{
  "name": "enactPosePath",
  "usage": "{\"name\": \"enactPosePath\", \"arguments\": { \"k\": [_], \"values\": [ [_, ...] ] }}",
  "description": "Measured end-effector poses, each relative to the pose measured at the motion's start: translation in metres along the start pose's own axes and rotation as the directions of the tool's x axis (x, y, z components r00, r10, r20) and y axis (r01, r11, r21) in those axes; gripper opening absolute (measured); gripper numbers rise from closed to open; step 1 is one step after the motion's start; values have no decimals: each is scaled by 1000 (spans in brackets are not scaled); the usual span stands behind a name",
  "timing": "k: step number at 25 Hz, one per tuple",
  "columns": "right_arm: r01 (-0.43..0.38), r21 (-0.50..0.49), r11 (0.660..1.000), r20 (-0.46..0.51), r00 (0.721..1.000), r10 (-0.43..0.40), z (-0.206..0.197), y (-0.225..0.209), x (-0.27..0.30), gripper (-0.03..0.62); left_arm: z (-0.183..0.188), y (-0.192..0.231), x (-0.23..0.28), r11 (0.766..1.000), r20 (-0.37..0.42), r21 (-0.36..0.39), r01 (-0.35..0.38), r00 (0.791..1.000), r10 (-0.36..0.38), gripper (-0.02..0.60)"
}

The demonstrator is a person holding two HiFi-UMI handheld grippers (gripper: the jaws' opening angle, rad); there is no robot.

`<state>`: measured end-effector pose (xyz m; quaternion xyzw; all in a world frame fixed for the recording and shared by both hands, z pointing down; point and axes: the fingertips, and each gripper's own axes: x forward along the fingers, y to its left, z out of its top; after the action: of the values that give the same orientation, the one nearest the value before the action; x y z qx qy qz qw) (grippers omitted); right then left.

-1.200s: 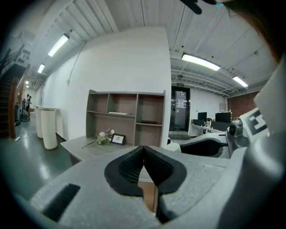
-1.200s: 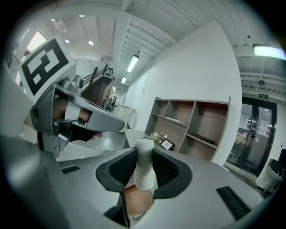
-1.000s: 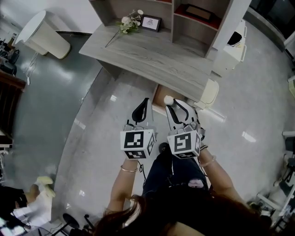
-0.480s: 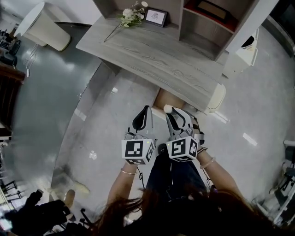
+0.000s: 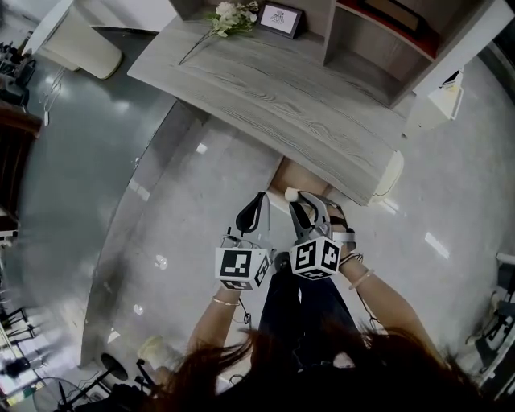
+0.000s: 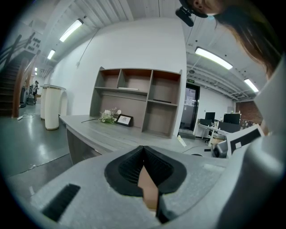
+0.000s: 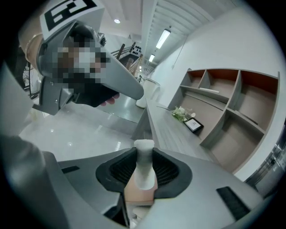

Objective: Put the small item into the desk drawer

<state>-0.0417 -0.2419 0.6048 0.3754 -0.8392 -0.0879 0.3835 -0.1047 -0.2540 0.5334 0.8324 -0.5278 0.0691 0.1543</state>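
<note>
A small white item point(image 5: 291, 195) is pinched upright between the pads of my right gripper point(image 5: 299, 204), and it shows clearly in the right gripper view as a pale peg point(image 7: 144, 166) in the right gripper point(image 7: 144, 154). Just beyond it, the open tan drawer point(image 5: 283, 177) sticks out from under the grey wooden desk point(image 5: 273, 88). My left gripper point(image 5: 256, 211) hangs beside the right one with its black pads together and nothing in them. In the left gripper view the left gripper point(image 6: 143, 147) meets at its tip.
A shelf unit point(image 5: 378, 40) stands on the desk's back, with flowers point(image 5: 229, 14) and a small picture frame point(image 5: 280, 18) next to it. A cream rounded unit point(image 5: 391, 172) sits at the desk's right end. A white bin point(image 5: 76, 40) stands far left on the glossy floor.
Both grippers have come slightly lower in the head view while the desk and drawer edge drew closer to them. The white item stays gripped. A person at the lower left has gone out of view.
</note>
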Motion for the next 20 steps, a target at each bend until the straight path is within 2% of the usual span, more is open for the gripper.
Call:
{"name": "enactPosePath", "arguments": {
  "k": [12, 20],
  "values": [
    [-73, -51, 996, -91, 994, 68, -47, 31, 66, 104, -54, 18, 23, 1000, -20, -7, 30, 999, -30, 15],
    [-102, -54, 993, -156, 983, 93, -74, 48, 103, 104, -81, 43, 34, 1000, -34, -8, 2, 999, -2, 15]
  ]
}}
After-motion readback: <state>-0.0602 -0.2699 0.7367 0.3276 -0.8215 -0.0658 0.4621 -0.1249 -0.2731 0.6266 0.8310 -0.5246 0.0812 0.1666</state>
